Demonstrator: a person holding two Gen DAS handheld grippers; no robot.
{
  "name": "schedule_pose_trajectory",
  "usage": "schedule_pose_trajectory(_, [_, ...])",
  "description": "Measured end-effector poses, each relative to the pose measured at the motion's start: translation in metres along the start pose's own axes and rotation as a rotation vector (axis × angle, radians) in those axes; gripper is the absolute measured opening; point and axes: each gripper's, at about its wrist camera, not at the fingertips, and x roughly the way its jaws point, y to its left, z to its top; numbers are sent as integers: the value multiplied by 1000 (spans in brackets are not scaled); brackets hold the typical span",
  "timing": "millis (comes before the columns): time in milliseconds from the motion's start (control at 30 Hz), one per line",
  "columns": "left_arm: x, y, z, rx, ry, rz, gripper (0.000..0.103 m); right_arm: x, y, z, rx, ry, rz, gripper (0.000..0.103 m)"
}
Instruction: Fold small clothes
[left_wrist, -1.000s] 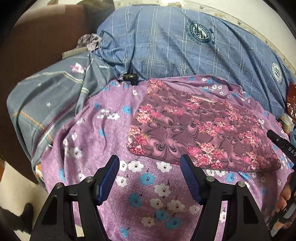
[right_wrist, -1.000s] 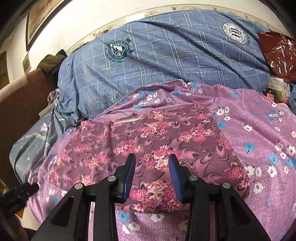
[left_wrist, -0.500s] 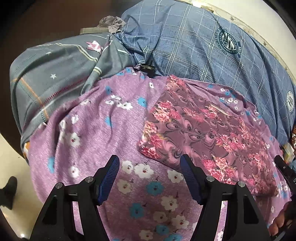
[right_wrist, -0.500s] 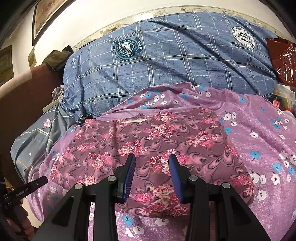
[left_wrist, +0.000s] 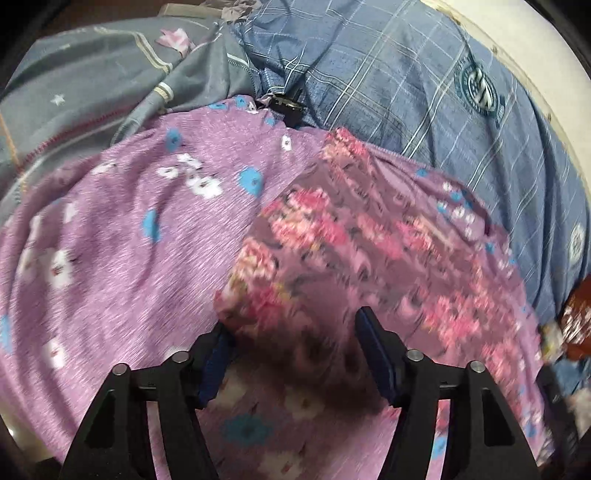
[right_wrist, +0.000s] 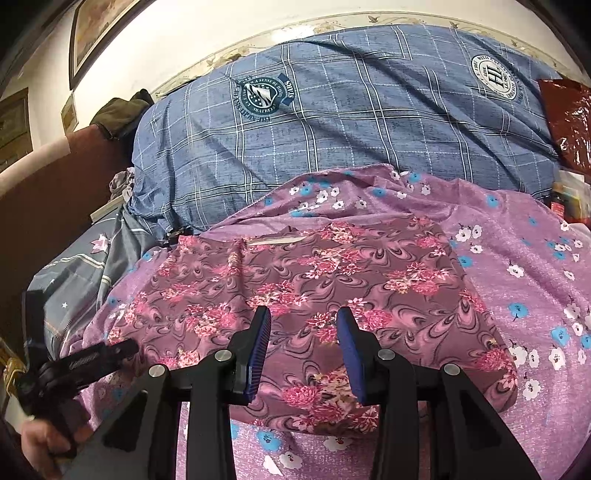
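Here the floral garment (right_wrist: 332, 280) lies flat, mauve with pink blooms.

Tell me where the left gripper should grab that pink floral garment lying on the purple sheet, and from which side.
Probably its near left corner: the floral garment lies flat, so only edges offer a pinchable lip. The left gripper, jaws closing, already straddles that corner from the near side; the right gripper covers the near middle edge.

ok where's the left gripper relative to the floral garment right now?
In the left wrist view the left gripper straddles the near-left corner of the pink floral garment on the purple flowered sheet, jaws closing around the cloth, pads not yet pressing.
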Motion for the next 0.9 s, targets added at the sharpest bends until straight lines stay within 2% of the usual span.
schedule_pose_trajectory(33, [5, -1, 3, -2, 1, -6, 51, 0, 0, 0, -1, 1, 0, 39])
schedule_pose_trajectory(67, [10, -1, 4, 1, 4, -14, 37, 1, 0, 0, 0, 1, -1, 39])
schedule_pose_trajectory(133, [13, -4, 3, 19, -12, -56, 23, 2, 0, 0, 3, 3, -2, 39])
schedule_pose_trajectory(233, [16, -8, -3, 78, -48, -43, 24, 4, -2, 0, 4, 4, -8, 39])
schedule_pose_trajectory(300, [24, -8, -1, 64, -33, -61, 37, 7, -2, -1, 9, 15, -10, 39])
schedule_pose_trajectory(333, [24, -9, -3, 52, -27, -71, 51, 9, -2, -1, 13, 20, -13, 39])
schedule_pose_trajectory(367, [26, -9, -3, 35, -22, -85, 55, 10, -2, -1, 14, 22, -16, 39])
schedule_pose_trajectory(433, [30, -10, 0, 32, -29, -94, 53, 11, -2, -1, 15, 24, -19, 39])
schedule_pose_trajectory(467, [32, -13, 0, 49, -33, -90, 49, 11, -2, -2, 14, 25, -20, 39])
schedule_pose_trajectory(500, [34, -16, 0, 73, -48, -76, 42, 11, -1, -2, 13, 27, -23, 39])
schedule_pose_trajectory(533, [35, -17, 0, 82, -56, -68, 25, 12, -1, -3, 13, 31, -24, 39])
schedule_pose_trajectory(567, [37, -18, 0, 96, -65, -58, 21, 13, -1, -3, 13, 34, -25, 39])
schedule_pose_trajectory(733, [30, -24, -5, 112, -88, -59, 19, 18, 2, -7, 1, 51, -40, 39])
schedule_pose_trajectory(800, [33, -26, -4, 110, -77, -59, 25, 21, 3, -8, -1, 59, -43, 39])
schedule_pose_trajectory(867, [34, -26, -2, 96, -64, -78, 40, 23, 5, -9, -2, 64, -40, 39])
schedule_pose_trajectory(900, [36, -28, -2, 91, -61, -88, 40, 23, 6, -10, -2, 65, -39, 39])
